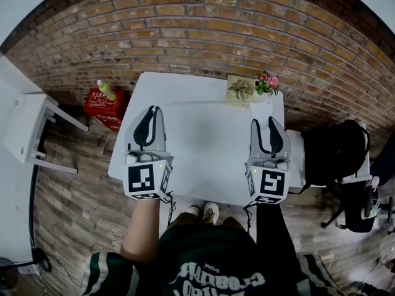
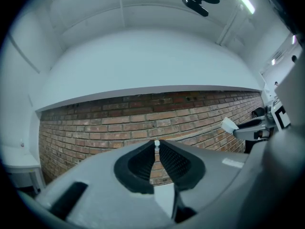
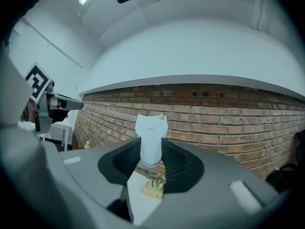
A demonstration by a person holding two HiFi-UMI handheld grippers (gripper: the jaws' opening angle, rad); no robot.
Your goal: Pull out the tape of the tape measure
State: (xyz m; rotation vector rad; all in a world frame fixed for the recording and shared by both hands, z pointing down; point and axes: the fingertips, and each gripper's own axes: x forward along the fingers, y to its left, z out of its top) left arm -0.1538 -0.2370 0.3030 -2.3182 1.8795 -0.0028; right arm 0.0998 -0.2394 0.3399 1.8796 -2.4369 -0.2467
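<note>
Clamping the white tape measure (image 3: 151,135) over the right edge of the tabletop (image 1: 203,137), the right gripper (image 1: 270,122) anchors it while the left gripper (image 1: 152,111), near the left edge, pinches a white tab (image 2: 156,144), likely the tape's end.

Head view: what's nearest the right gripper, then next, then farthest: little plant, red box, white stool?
1. The little plant, on the table just ahead of the right gripper.
2. The red box, low down left of the table.
3. The white stool, far left.
</note>
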